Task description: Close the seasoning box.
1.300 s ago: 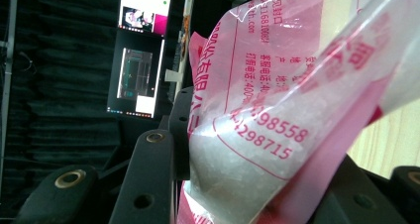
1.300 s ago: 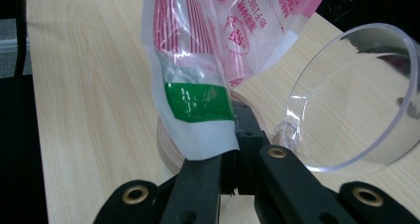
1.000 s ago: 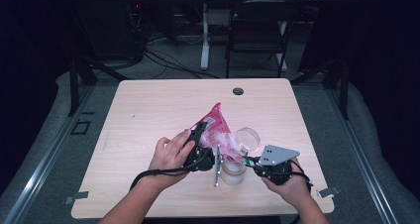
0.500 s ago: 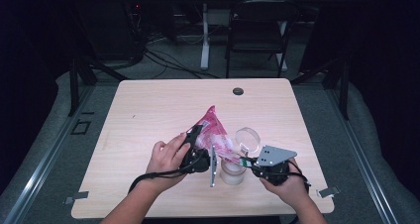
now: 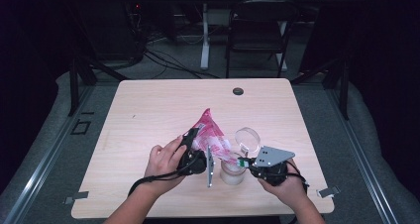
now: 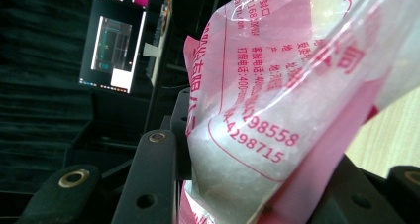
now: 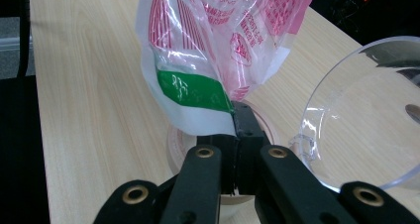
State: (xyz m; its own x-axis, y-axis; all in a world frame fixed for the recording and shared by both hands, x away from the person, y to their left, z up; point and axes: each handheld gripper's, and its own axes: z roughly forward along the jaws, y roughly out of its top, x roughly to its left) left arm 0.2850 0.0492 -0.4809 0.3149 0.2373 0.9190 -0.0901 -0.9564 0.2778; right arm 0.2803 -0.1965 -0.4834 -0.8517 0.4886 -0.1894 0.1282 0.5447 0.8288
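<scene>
A pink-and-white plastic bag [image 5: 212, 134] holding white granules hangs tilted over a clear jar [image 5: 232, 173] near the table's front edge. My left gripper [image 5: 193, 136] is shut on the bag's upper side, and in the left gripper view the bag [image 6: 277, 115] bulges between the black jaws. My right gripper [image 5: 243, 162] is shut on the bag's lower corner, pinching it beside a green patch [image 7: 193, 90] just above the jar's rim [image 7: 174, 143]. The jar's clear hinged lid [image 7: 366, 115] stands open to the right of the jaws.
The wooden table [image 5: 148, 110] has a black round grommet [image 5: 238, 91] near its far edge. A black chair [image 5: 257, 30] and a desk leg with cables stand on the floor beyond it. Two hands hold the grippers at the front edge.
Both hands and grippers have drifted slightly left with the bag. The bag stays held over the jar.
</scene>
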